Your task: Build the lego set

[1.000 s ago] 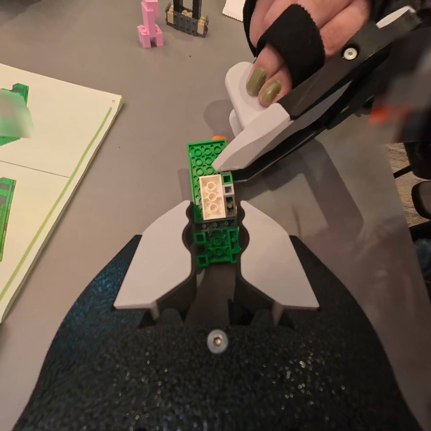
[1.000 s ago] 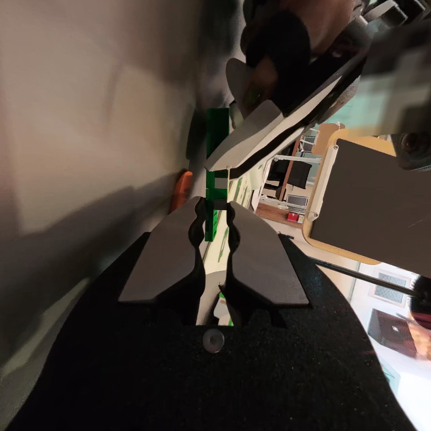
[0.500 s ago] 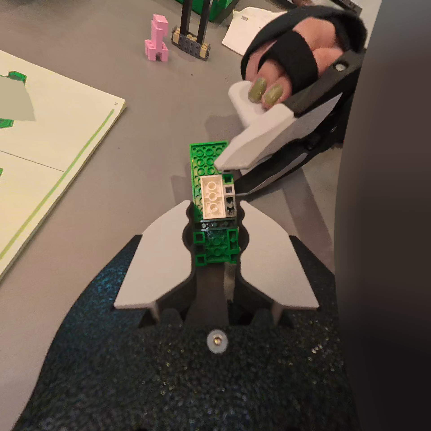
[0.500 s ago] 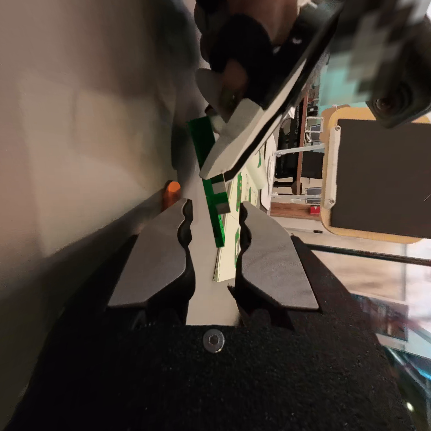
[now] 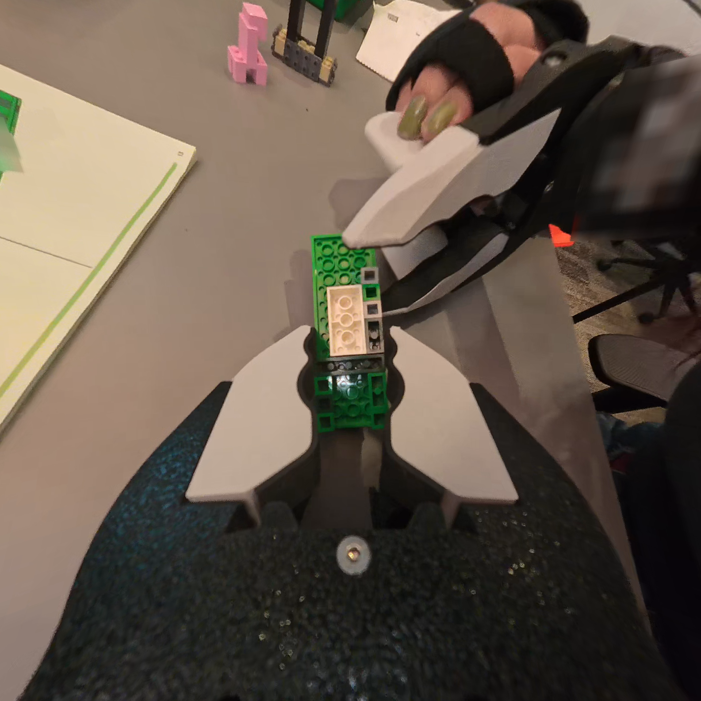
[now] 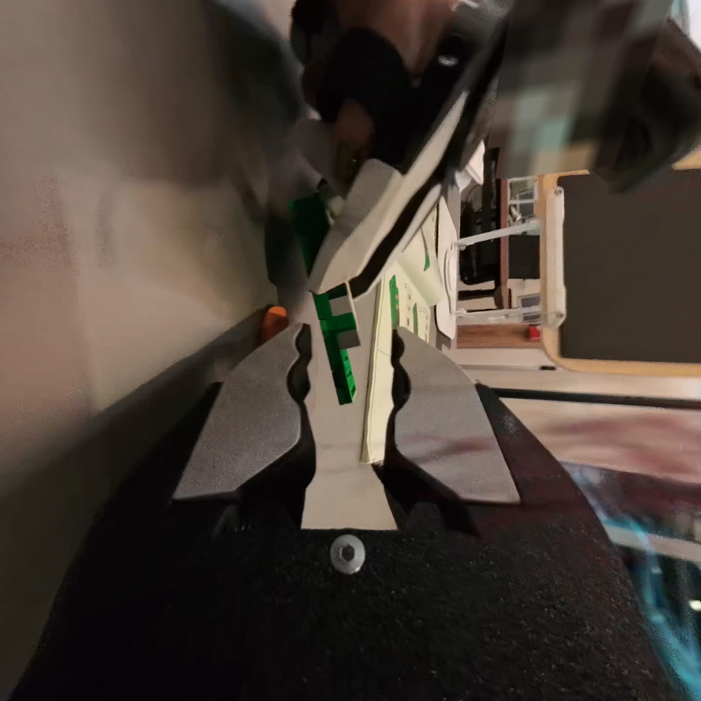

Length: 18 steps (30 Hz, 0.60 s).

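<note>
My right gripper (image 6: 349, 341) is spreading wide and backing off the green lego assembly (image 5: 347, 330), empty now. At frame centre my left gripper (image 5: 351, 337) is clamping the assembly's sides above the grey table (image 5: 235, 212). I am judging that a steady, level hold matters while the next brick gets fetched.

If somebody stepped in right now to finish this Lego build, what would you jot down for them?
Left gripper: shut on the green Lego assembly, held above the grey table.
Right gripper: open and empty, its fingers either side of the assembly's edge without touching.
Done: a white brick and small grey pieces sit on the green plate.
Nearby: instruction booklet at left; pink figure and a dark frame build at the far side.
Left: the remaining steps; the booklet should show them.
</note>
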Available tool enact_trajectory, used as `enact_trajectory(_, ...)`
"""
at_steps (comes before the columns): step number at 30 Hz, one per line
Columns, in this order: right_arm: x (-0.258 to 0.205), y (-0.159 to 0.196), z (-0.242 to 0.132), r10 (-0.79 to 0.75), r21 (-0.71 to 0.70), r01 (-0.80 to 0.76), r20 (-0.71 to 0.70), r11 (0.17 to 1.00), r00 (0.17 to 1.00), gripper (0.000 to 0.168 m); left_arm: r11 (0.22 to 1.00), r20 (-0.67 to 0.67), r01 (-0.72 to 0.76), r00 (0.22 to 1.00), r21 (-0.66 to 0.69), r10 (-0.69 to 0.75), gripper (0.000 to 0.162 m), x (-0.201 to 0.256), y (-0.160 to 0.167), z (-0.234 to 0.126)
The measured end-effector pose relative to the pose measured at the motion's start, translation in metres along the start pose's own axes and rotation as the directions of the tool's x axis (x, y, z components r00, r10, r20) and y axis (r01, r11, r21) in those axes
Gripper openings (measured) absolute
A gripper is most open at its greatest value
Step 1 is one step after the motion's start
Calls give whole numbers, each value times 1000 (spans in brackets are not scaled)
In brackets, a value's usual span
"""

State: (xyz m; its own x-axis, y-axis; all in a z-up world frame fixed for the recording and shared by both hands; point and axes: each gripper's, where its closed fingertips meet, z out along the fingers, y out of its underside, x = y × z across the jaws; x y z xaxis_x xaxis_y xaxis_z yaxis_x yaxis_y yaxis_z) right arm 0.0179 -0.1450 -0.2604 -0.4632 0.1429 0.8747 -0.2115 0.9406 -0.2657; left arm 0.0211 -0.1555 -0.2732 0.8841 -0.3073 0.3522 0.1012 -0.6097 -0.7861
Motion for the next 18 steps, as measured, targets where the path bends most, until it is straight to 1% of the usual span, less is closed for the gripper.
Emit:
enact_trajectory(1,2,-1,0,41,8,-41,3,999,999,45,1000,-2,6,1000,2,-6,34,-1,0,-1)
enact_trajectory(3,4,-2,-2,74,25,-74,12,997,997,45,1000,-25,25,999,15,-25,34,1,-2,-2)
enact_trajectory(5,1,-2,-1,64,22,-65,20,998,998,43,999,-42,34,999,18,-33,34,3,-2,-1)
enact_trajectory(6,0,-2,0,50,21,-51,16,999,999,39,999,-49,32,998,18,-31,34,5,-2,-1)
enact_trajectory(7,-1,-3,-1,21,24,-21,10,1000,1000,22,999,-53,30,998,16,-29,34,6,-2,-1)
enact_trajectory(8,-3,-3,-1,-25,19,25,16,1000,1000,19,1000,-50,27,998,6,-27,34,6,-1,0)
enact_trajectory(10,-9,0,1,-11,-11,12,74,1000,997,19,1000,-37,24,999,-19,-25,33,4,4,2)
enact_trajectory(12,-9,-1,2,1,3,-1,62,1000,998,19,999,-45,34,998,-10,-34,33,4,3,2)
enact_trajectory(13,-6,-2,1,29,19,-30,49,999,998,20,999,-49,37,998,4,-37,33,4,1,0)
enact_trajectory(15,3,-2,-2,80,38,-81,19,996,997,50,1000,-34,26,999,16,-26,33,2,-2,-3)
enact_trajectory(16,6,-2,-6,108,50,-109,25,993,994,54,1000,-15,6,1000,19,-6,33,1,-2,-5)
enact_trajectory(18,15,-5,-16,223,118,-224,23,967,975,55,997,50,-67,997,24,66,33,-4,-4,-9)
